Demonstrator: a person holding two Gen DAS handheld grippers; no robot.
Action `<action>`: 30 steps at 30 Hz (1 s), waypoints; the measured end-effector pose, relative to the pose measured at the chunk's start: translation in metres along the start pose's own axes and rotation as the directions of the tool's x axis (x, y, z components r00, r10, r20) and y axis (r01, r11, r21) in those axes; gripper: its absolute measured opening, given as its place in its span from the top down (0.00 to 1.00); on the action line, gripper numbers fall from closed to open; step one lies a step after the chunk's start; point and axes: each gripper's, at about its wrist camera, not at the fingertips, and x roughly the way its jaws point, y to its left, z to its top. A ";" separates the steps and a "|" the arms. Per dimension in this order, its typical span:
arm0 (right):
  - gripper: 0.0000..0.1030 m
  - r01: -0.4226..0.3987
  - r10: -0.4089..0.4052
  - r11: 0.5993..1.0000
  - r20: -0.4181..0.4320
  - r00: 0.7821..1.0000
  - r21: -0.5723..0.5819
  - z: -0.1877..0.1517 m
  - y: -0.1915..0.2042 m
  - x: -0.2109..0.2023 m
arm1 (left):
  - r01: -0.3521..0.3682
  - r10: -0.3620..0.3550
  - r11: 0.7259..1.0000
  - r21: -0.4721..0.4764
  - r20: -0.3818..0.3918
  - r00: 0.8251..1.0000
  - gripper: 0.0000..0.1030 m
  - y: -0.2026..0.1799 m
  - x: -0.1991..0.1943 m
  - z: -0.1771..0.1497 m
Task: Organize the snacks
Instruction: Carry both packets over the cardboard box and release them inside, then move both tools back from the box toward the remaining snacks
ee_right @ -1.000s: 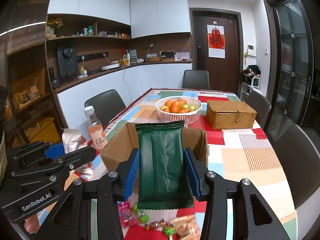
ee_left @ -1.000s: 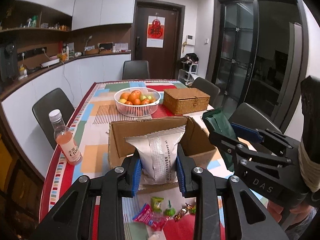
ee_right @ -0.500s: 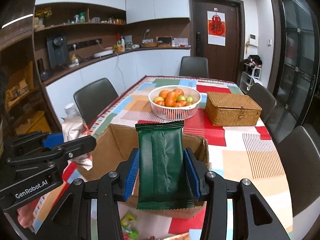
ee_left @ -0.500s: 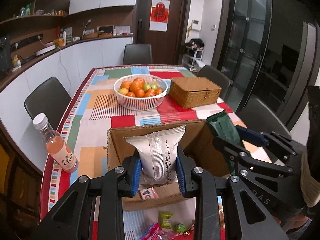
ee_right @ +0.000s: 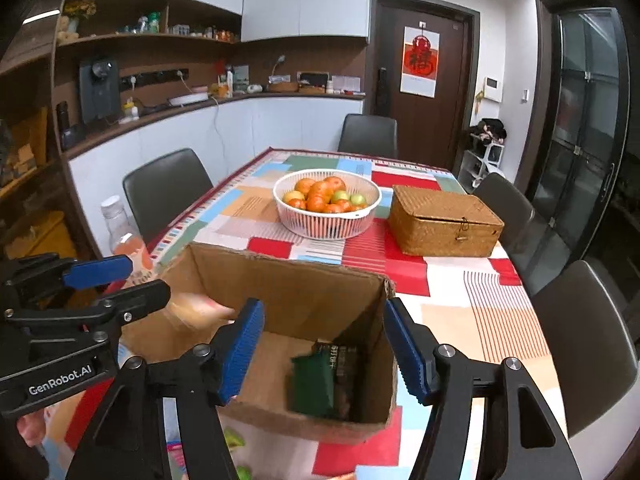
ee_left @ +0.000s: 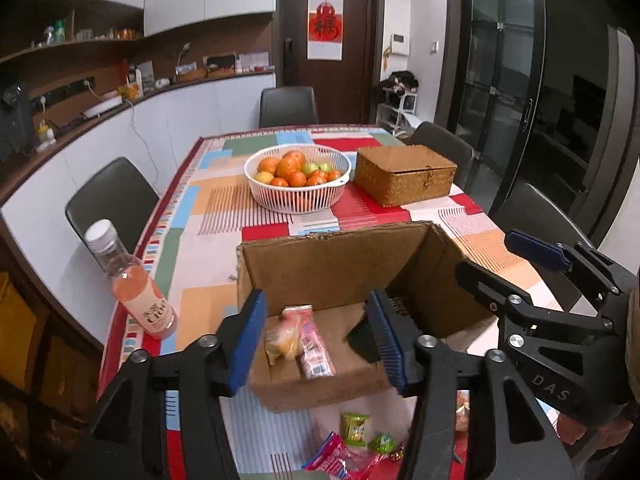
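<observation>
Two grippers hang over one open box [ee_left: 336, 276], and neither holds anything, so I judge the drop-off step is just finishing. The table [ee_left: 224, 204] with its patchwork cloth carries everything: the box nearest me, a wicker case [ee_left: 404, 174] and a fruit basket [ee_left: 297, 178] well beyond it, and a pink drink bottle [ee_left: 134, 286] near the left edge. Inside the box, a green packet [ee_right: 322, 376] leans in the right-hand corner under my right gripper [ee_right: 324, 354], whose jaws stand wide apart and empty. My left gripper [ee_left: 316, 340] is likewise spread wide with nothing between its blue pads; below it on the box floor lie a yellowish snack bag [ee_left: 282, 340] and a pink-wrapped snack [ee_left: 314, 350], touching each other. In the right view there is a pale blur at the box's left wall that I cannot make out. Loose sweets [ee_left: 352, 430] are scattered on the cloth just in front of the box, on my side of it, so the task looks partly done. Next, I think either gripper should pull back from the box, drop low toward those small wrappers, and close narrowly on one; they are flat and slippery-looking, so I would approach nearly flush with the cloth.
</observation>
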 end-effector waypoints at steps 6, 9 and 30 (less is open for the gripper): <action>0.39 -0.038 0.038 0.999 0.053 0.998 -0.006 -0.014 0.008 -0.037 | 0.029 -0.029 1.000 0.000 0.049 0.998 0.43 -0.004 -0.038 -0.018; 0.39 -0.046 0.047 0.999 0.073 0.996 -0.012 -0.025 0.012 -0.055 | 0.041 -0.040 0.999 -0.009 0.067 0.997 0.42 -0.006 -0.055 -0.032; 0.39 -0.117 0.120 0.992 -0.089 0.989 0.045 -0.115 0.017 -0.077 | 0.049 -0.049 0.999 -0.006 -0.063 0.997 0.39 -0.023 -0.076 -0.124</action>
